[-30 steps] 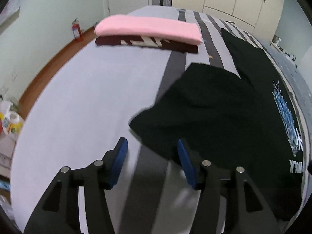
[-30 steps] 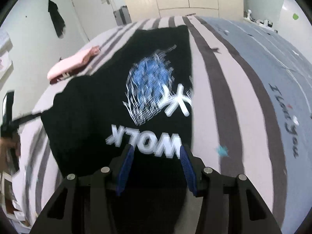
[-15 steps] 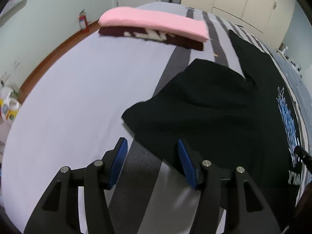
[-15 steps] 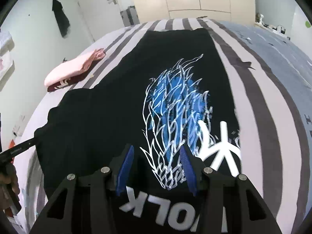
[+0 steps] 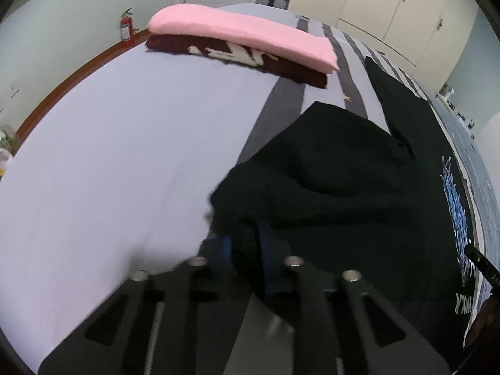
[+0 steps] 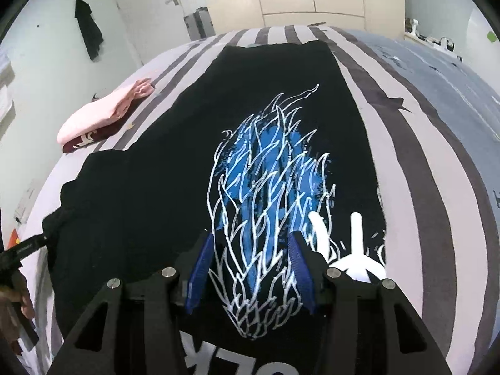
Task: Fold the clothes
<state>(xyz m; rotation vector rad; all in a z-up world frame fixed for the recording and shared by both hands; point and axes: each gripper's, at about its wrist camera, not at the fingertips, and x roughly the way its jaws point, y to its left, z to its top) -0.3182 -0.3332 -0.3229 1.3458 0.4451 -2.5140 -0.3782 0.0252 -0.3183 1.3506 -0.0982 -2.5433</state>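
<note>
We see a bed (image 5: 109, 156) with a pale sheet crossed by dark grey stripes filling most of both views. Spread along it lies a black T-shirt (image 6: 265, 109), face up, its blue and white flame print (image 6: 268, 187) in the middle of the right wrist frame and white block letters running off the bottom edge. In the left wrist frame the same shirt takes up the right half, its sleeve bunched into a soft ridge toward the centre.

In the upper middle of the left wrist frame we find a folded pink garment (image 5: 243, 34) stacked on a folded maroon one (image 5: 237, 59); behind them, at the upper left, a red fire extinguisher (image 5: 125, 29) stands against the wall.

Our left gripper (image 5: 245, 247), low in the frame's centre, is closing its jaws on the sleeve's edge, black cloth pinched between the blue pads. Our right gripper (image 6: 250, 268) hovers over the print at the bottom centre, jaws parted, nothing between them.
</note>
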